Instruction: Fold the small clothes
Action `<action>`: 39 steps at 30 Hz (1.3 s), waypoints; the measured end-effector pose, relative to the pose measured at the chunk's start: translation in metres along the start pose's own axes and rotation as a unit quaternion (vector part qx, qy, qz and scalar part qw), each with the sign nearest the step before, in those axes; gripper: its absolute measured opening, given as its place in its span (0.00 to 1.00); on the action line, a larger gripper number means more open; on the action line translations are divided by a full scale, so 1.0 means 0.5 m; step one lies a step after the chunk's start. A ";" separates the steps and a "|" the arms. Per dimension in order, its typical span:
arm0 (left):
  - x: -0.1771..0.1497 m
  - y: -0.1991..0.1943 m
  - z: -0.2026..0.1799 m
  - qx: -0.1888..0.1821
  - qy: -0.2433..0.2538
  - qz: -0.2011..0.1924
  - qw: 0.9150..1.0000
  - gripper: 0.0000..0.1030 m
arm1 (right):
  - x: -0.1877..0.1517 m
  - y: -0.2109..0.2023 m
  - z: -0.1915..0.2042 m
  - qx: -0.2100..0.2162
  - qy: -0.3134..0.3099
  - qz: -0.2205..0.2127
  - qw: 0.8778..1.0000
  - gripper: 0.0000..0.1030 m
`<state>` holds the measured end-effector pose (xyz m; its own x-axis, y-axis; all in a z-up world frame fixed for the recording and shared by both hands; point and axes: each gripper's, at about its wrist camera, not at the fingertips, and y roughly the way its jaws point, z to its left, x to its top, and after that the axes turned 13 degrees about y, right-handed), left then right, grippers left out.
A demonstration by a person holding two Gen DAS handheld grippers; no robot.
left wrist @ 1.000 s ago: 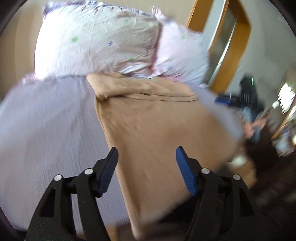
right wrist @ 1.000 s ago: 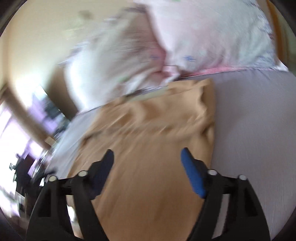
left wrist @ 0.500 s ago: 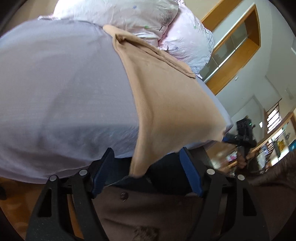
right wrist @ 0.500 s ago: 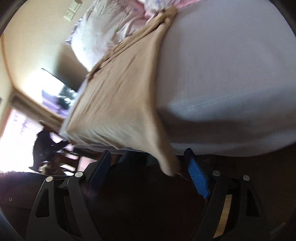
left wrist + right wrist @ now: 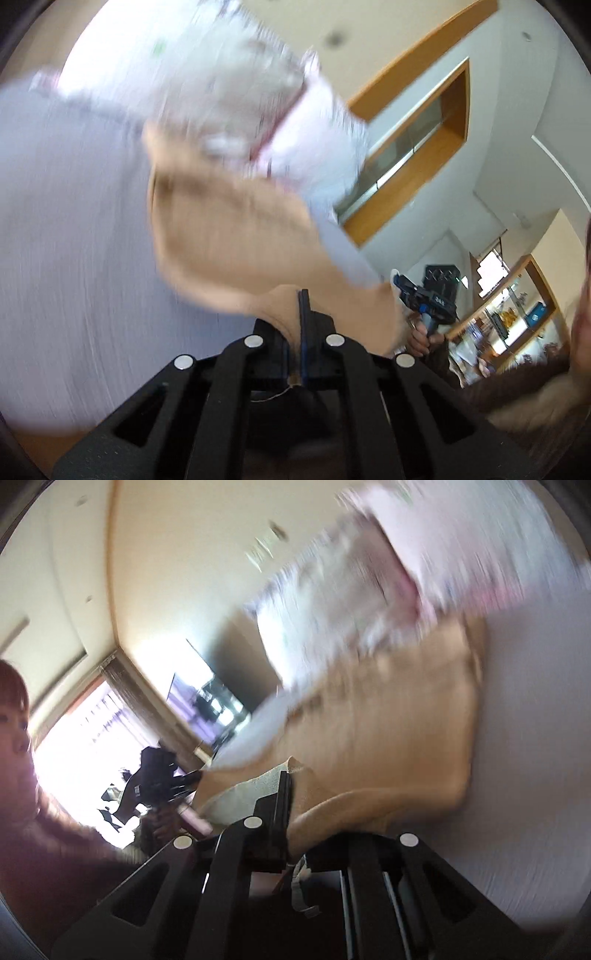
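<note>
A tan garment (image 5: 229,236) lies on the lilac bed sheet (image 5: 66,236), its far end near the pillows. My left gripper (image 5: 301,306) is shut on the garment's near left corner and lifts it off the bed. My right gripper (image 5: 286,782) is shut on the near right corner of the same tan garment (image 5: 399,738), also raised. Each gripper shows in the other's view: the right one in the left wrist view (image 5: 424,299), the left one in the right wrist view (image 5: 162,779). Both views are motion-blurred.
Floral pillows (image 5: 221,85) lie at the head of the bed, also in the right wrist view (image 5: 424,572). A wood-framed window (image 5: 417,147) is on the wall to the right. A bright window (image 5: 85,746) and a person's face (image 5: 14,731) are at the left.
Both grippers were open near the hanging hem; now both have shut on the garment's near corners and lifted them up over the bed.
</note>
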<state>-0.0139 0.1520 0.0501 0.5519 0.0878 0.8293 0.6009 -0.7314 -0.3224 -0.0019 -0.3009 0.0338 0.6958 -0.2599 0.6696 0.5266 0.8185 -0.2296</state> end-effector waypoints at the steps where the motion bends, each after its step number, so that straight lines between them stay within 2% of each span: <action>1: 0.038 0.013 0.013 0.015 0.001 -0.013 1.000 0.04 | 0.058 0.022 0.006 -0.012 -0.008 -0.030 0.999 0.06; 3: 0.118 0.059 0.068 0.041 -0.021 -0.041 0.998 0.04 | 0.131 0.050 -0.014 -0.037 -0.008 -0.072 0.997 0.06; 4: 0.138 0.079 0.090 0.045 -0.035 -0.046 0.997 0.04 | 0.182 0.085 -0.030 -0.060 -0.001 -0.094 0.994 0.06; 7: 0.221 0.205 0.201 0.087 -0.089 -0.038 0.991 0.04 | 0.286 0.190 -0.105 -0.119 0.045 -0.117 0.985 0.06; 9: 0.243 0.272 0.264 0.123 -0.102 -0.013 0.987 0.04 | 0.314 0.249 -0.162 -0.166 0.064 -0.112 0.978 0.06; 12: 0.246 0.350 0.340 0.151 -0.141 0.019 0.978 0.04 | 0.346 0.324 -0.255 -0.240 0.115 -0.090 0.960 0.06; 14: 0.238 0.385 0.381 0.153 -0.180 0.037 0.971 0.04 | 0.351 0.350 -0.306 -0.260 0.160 -0.074 0.949 0.06; 16: 0.231 0.398 0.399 0.154 -0.199 0.046 0.967 0.04 | 0.363 0.372 -0.349 -0.269 0.211 -0.061 0.938 0.08; 17: 0.229 0.399 0.402 0.153 -0.202 0.046 0.966 0.05 | 0.369 0.375 -0.359 -0.277 0.223 -0.061 0.933 0.11; 18: 0.224 0.399 0.407 0.151 -0.206 0.045 0.966 0.05 | 0.373 0.371 -0.363 -0.285 0.224 -0.067 0.929 0.41; 19: 0.225 0.398 0.413 0.146 -0.211 0.041 0.966 0.06 | 0.382 0.361 -0.359 -0.288 0.215 -0.089 0.929 0.78; 20: 0.227 0.397 0.416 0.143 -0.216 0.037 0.965 0.06 | 0.392 0.351 -0.351 -0.276 0.202 -0.115 0.933 0.84; 21: 0.224 0.379 0.415 0.136 -0.224 0.026 0.965 0.07 | 0.397 0.337 -0.340 -0.261 0.194 -0.130 0.937 0.84; 22: 0.220 0.360 0.418 0.133 -0.229 0.015 0.964 0.11 | 0.400 0.321 -0.329 -0.228 0.193 -0.136 0.945 0.84; 24: 0.226 0.319 0.406 0.151 -0.228 -0.008 0.962 0.51 | 0.391 0.305 -0.309 -0.178 0.195 -0.115 0.958 0.84; 25: 0.241 0.305 0.399 0.163 -0.221 -0.013 0.962 0.56 | 0.381 0.302 -0.298 -0.166 0.190 -0.097 0.963 0.84; 27: 0.240 0.273 0.380 0.172 -0.204 -0.004 0.964 0.57 | 0.348 0.307 -0.276 -0.167 0.174 -0.051 0.969 0.84; 29: 0.229 0.265 0.368 0.177 -0.200 0.017 0.964 0.57 | 0.312 0.322 -0.271 -0.181 0.166 -0.005 0.969 0.84; 32: 0.194 0.264 0.354 0.177 -0.200 0.065 0.962 0.57 | 0.283 0.354 -0.301 -0.280 0.152 0.029 0.948 0.86; 34: 0.178 0.272 0.351 0.176 -0.202 0.084 0.960 0.57 | 0.274 0.349 -0.284 -0.279 0.129 0.007 0.951 0.86; 36: 0.162 0.283 0.345 0.165 -0.203 0.096 0.960 0.57 | 0.265 0.322 -0.271 -0.239 0.132 -0.024 0.962 0.87; 39: 0.152 0.311 0.322 0.172 -0.182 0.110 0.962 0.56 | 0.270 0.290 -0.270 -0.199 0.142 -0.067 0.967 0.92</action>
<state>0.2147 0.1536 -0.0104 0.8159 0.2341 0.5287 0.5677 -0.4981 -0.6555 0.2345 -0.2863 -0.0044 0.6845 -0.5265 0.5043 0.7285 0.5207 -0.4452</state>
